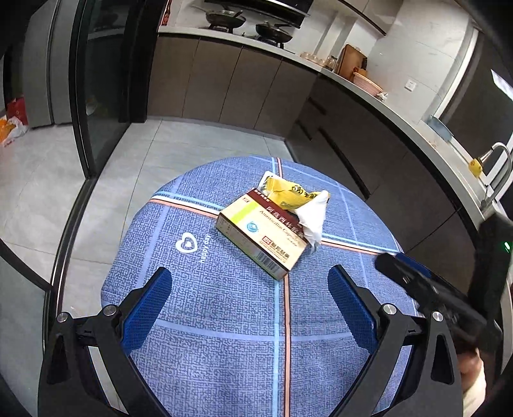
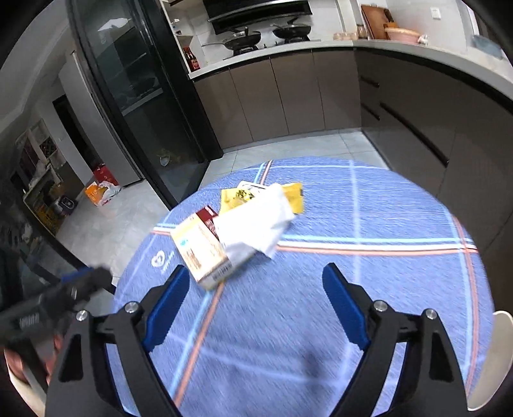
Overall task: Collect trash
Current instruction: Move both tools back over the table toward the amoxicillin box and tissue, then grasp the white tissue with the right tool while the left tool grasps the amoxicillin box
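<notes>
A: Left wrist view first. How do the jaws stand?

B: The left gripper (image 1: 250, 282) has its jaws spread wide with nothing between them, only the blue checked cloth (image 1: 224, 336) of the round counter below. The blue pads face each other across the gap.

A: And the trash?

B: Just beyond the fingertips, near the middle of the counter. A box (image 1: 261, 237) lies flat, one corner pointing toward the gripper. A white tissue (image 1: 312, 218) rests against its far right end, and a yellow wrapper (image 1: 288, 191) lies behind both, touching them.

A: Can you see the other tool?

B: Yes, the right gripper (image 1: 394, 261) enters from the right edge, over the counter rim, well apart from the pile.

A: Right wrist view?

B: It is blurred. The right gripper (image 2: 255, 277) also has its jaws wide apart and holds nothing. The box (image 2: 200, 253) lies just ahead of the left finger, the tissue (image 2: 256, 227) draped against it, the wrapper (image 2: 261, 195) behind. The cloth (image 2: 368, 211) fills the rest. The left gripper (image 2: 93, 277) shows at the left edge, off the counter side.

A: Farther out?

B: Grey floor (image 1: 41, 179), dark cabinets (image 1: 231, 83), and two pans (image 1: 250, 25) on the stove. A faucet (image 1: 500, 166) stands at the right.
</notes>
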Demonstrator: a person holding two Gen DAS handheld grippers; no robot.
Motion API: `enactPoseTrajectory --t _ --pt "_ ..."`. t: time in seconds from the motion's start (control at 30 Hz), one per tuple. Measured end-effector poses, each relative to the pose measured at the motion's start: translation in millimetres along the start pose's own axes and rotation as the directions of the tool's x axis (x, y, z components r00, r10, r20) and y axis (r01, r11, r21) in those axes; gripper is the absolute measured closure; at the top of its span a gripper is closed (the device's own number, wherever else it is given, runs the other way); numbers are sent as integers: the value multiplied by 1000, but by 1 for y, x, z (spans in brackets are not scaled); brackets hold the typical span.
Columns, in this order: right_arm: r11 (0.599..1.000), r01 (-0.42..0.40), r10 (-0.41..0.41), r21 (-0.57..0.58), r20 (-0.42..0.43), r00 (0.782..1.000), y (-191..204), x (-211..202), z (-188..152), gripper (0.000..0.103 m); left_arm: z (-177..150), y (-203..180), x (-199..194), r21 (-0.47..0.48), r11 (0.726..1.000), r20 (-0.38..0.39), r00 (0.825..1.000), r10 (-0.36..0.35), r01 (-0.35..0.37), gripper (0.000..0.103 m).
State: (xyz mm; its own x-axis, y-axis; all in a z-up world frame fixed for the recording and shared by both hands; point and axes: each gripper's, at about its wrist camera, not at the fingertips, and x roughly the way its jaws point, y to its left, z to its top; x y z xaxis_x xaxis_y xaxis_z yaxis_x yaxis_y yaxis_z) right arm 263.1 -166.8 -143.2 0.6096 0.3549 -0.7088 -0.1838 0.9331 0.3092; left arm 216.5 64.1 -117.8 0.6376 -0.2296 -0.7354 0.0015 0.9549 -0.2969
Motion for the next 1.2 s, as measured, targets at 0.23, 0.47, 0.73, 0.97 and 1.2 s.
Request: enactPoseTrajectory --t 0.23,0.47,0.73,0.97,1.2 --pt "998 -10 12 60 -37 999 6 49 23 19 14 9 17 32 999 -14 1000 -6 6 9" --pt "996 -2 7 85 -58 998 10 87 38 19 39 13 49 107 994 -47 998 -31 36 9" --pt "991 78 -66 107 -110 992 -8 104 35 98 59 25 110 133 985 -160 983 -86 108 9" --pt "998 48 -45 27 -120 992 -7 92 19 99 61 29 136 49 969 -270 937 -222 243 46" --pt "1000 7 -7 0 -129 992 3 77 -3 99 35 9 118 116 953 -319 919 -232 281 62"
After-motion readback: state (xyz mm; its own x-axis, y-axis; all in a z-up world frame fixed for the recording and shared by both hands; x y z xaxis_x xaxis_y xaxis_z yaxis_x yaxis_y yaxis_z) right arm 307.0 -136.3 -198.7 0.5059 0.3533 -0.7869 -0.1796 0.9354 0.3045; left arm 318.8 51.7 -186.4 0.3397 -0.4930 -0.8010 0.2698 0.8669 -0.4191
